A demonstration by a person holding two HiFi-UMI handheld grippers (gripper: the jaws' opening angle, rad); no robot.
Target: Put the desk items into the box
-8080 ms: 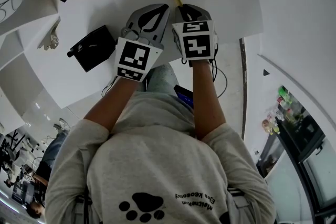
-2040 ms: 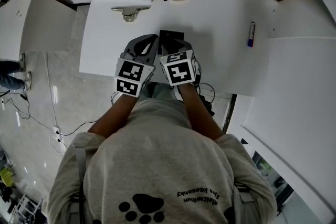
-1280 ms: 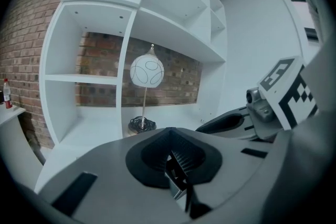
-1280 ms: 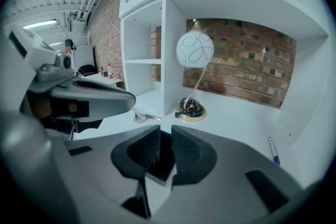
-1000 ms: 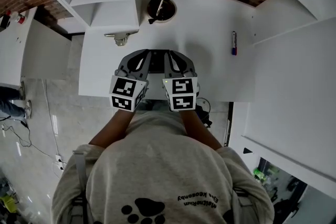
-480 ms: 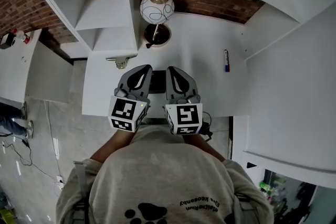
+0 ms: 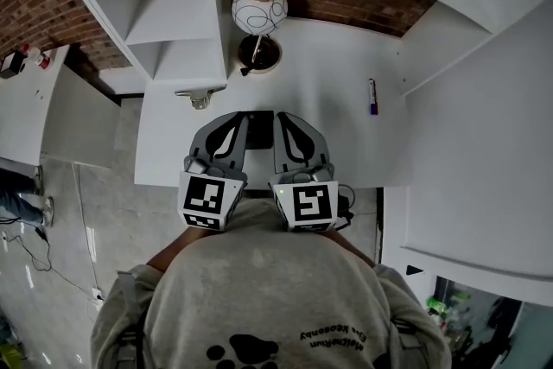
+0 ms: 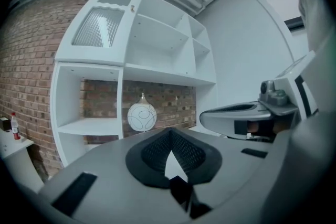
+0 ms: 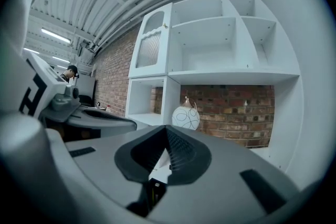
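Left gripper (image 7: pixel 239 117) and right gripper (image 7: pixel 282 117) both have jaws pressed together, empty, flanking the small black box (image 7: pixel 261 134) at the white counter's (image 7: pixel 328 143) near edge. The blue marker pen (image 7: pixel 372 97) near the right edge looks not yet packed.

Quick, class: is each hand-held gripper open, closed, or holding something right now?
Left grey hand-held gripper: closed, nothing between its jaws.
Right grey hand-held gripper: closed, nothing between its jaws.

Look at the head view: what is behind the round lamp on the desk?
A red brick wall stands behind the lamp. The stretch of wall straight behind the lamp is covered by it, so nothing there can be seen.
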